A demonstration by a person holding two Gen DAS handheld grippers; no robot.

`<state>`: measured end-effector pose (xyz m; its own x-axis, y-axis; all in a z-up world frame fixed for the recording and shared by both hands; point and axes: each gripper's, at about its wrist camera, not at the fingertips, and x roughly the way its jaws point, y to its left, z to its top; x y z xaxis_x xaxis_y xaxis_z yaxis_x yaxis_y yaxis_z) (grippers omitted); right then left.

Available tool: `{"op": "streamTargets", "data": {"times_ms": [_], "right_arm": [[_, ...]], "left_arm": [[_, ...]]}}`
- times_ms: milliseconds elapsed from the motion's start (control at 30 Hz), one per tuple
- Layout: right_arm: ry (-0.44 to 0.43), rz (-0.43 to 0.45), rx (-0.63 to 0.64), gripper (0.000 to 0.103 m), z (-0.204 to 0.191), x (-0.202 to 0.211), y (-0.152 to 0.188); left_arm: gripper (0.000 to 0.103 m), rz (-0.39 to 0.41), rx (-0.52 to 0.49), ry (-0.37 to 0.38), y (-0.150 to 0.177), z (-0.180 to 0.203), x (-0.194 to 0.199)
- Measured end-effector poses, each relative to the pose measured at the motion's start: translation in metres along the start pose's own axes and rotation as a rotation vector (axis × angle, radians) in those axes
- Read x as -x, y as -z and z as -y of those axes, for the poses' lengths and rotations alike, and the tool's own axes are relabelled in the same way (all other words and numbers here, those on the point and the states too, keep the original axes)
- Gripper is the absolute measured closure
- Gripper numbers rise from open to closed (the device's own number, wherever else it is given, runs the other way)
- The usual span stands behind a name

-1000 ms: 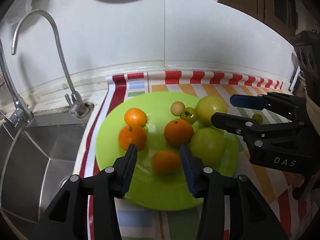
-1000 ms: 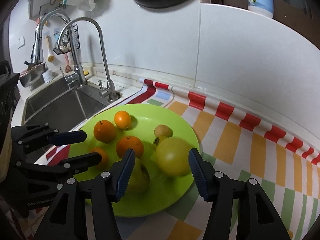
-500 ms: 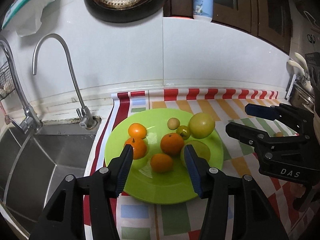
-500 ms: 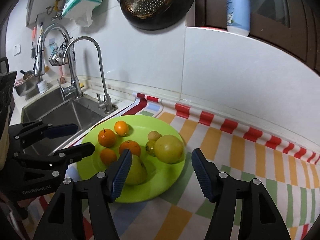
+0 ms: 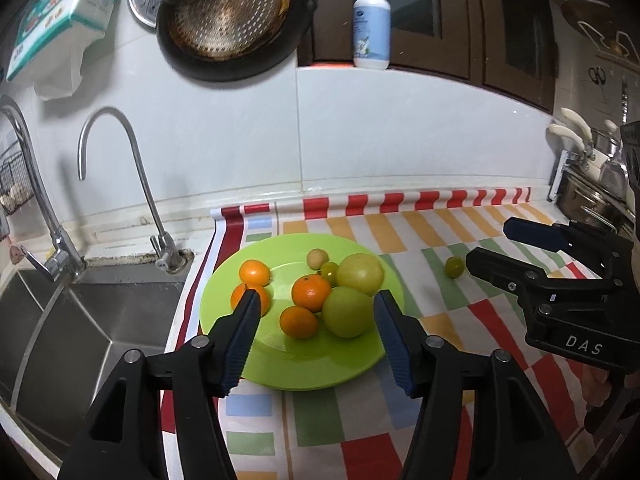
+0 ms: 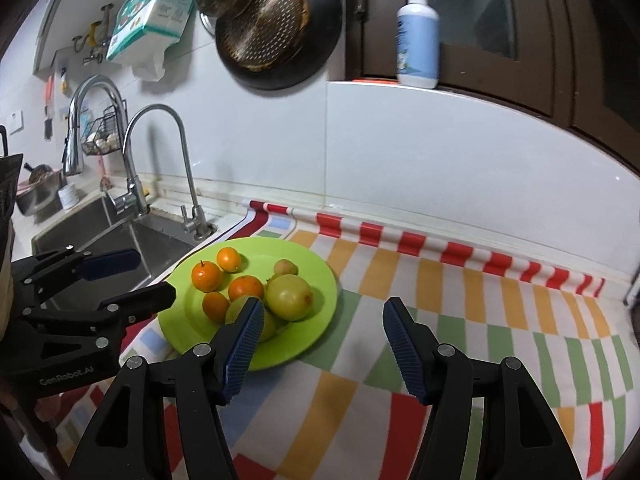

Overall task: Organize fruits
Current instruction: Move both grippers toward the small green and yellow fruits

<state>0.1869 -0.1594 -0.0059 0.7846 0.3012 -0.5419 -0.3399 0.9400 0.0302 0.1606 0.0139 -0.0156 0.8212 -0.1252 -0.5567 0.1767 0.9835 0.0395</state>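
A lime green plate [image 5: 304,368] [image 6: 320,332] lies on the striped mat near the sink. On it are several oranges [image 5: 311,292] [image 6: 245,287], two large green fruits [image 5: 347,312] [image 6: 289,297], a small green fruit [image 5: 329,269] and a small tan fruit [image 5: 317,257] [image 6: 285,268]. One small green fruit [image 5: 454,267] lies on the mat to the right of the plate. My left gripper [image 5: 316,340] [image 6: 132,276] is open and empty, above the plate's near edge. My right gripper [image 6: 324,344] [image 5: 486,246] is open and empty, right of the plate.
A steel sink [image 5: 60,340] with two taps [image 5: 132,184] is to the left. The white tiled wall carries a hanging pan and strainer [image 5: 228,20]. A soap bottle [image 5: 371,24] stands on the ledge. Pots [image 5: 600,192] stand at the far right.
Both grippers have drawn back and up from the plate, so the fruits look smaller and more of the wall shows. Both stayed open.
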Motion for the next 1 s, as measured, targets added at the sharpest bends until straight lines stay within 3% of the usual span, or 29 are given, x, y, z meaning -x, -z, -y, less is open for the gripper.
{"op": "streamTargets", "data": {"times_ms": [333,600,1000], "right_arm": [[0.074,0.033,-0.064,0.035,0.012,0.041,0.012],[0.146,0.049,-0.107,0.034,0.027,0.068,0.024],[0.279,0.060,-0.160,0.031,0.069,0.090,0.038]], "left_arm": [[0.036,0.055,-0.041,0.015,-0.003,0.026,0.026],[0.023,0.089,-0.063,0.044,-0.006,0.049,0.033],[0.011,0.126,-0.145,0.108,-0.020,0.096,0.019]]}}
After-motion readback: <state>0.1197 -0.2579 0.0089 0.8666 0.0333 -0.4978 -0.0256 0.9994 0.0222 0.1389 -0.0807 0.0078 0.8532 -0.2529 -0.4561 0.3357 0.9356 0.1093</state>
